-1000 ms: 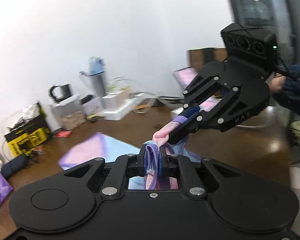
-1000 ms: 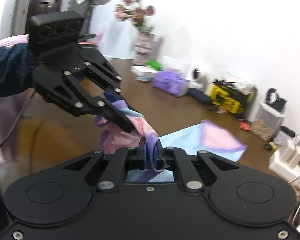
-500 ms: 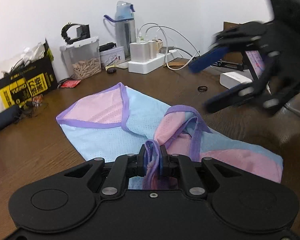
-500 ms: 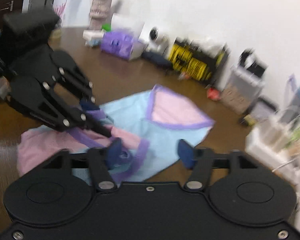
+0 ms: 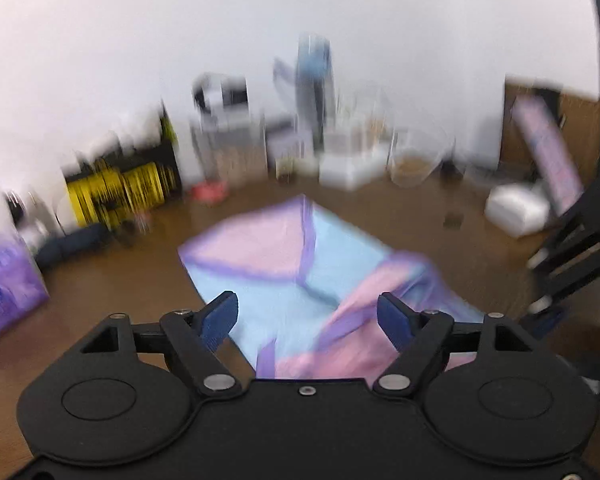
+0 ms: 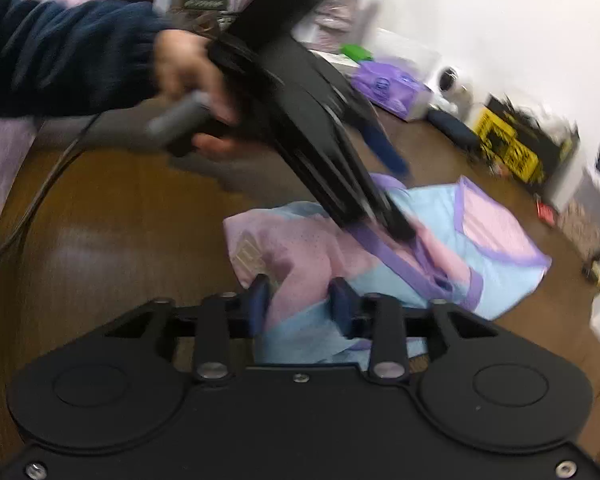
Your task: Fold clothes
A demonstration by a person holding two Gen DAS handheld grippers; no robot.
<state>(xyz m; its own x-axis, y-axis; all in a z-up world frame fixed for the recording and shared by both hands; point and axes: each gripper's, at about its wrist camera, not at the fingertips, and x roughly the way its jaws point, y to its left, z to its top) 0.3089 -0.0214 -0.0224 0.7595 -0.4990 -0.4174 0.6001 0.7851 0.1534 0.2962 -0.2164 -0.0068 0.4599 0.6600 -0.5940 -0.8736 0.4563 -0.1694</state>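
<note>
**both grippers over the pastel garment on the brown table**

left gripper (image 5: pixel 308 316) first: its jaws are swinging open, blue pads wide apart and nothing pinched between them. through the gap you see the garment (image 5: pixel 296 276), a pink and light-blue piece with purple trim, lying on the wooden table (image 5: pixel 112 280) just ahead of and below the fingers. the left wrist view is smeared with blur, so the fine folds are hard to read, but one pink flap sits at the far side and a rumpled pink band runs toward the camera.

over to the right gripper (image 6: pixel 300 304): its jaws are closing, and the near edge of the garment (image 6: pixel 428 248) sits between the two blue fingers. there is still a gap around the cloth, and i can't tell that the pads are pressing it.

from the right wrist view the left gripper (image 6: pixel 396 196) comes in from the upper left, tilted down, tips low over the bunched middle of the cloth. one tip looks to be at a purple trim band, whether touching i can't say. a hand (image 6: pixel 188 84) in a dark knit sleeve (image 6: pixel 60 60) grips its handle.

along the wall: a yellow-and-black box (image 5: pixel 120 188), a purple pack (image 5: pixel 4 284), a blurred bottle (image 5: pixel 314 88) and white blocks.
</note>
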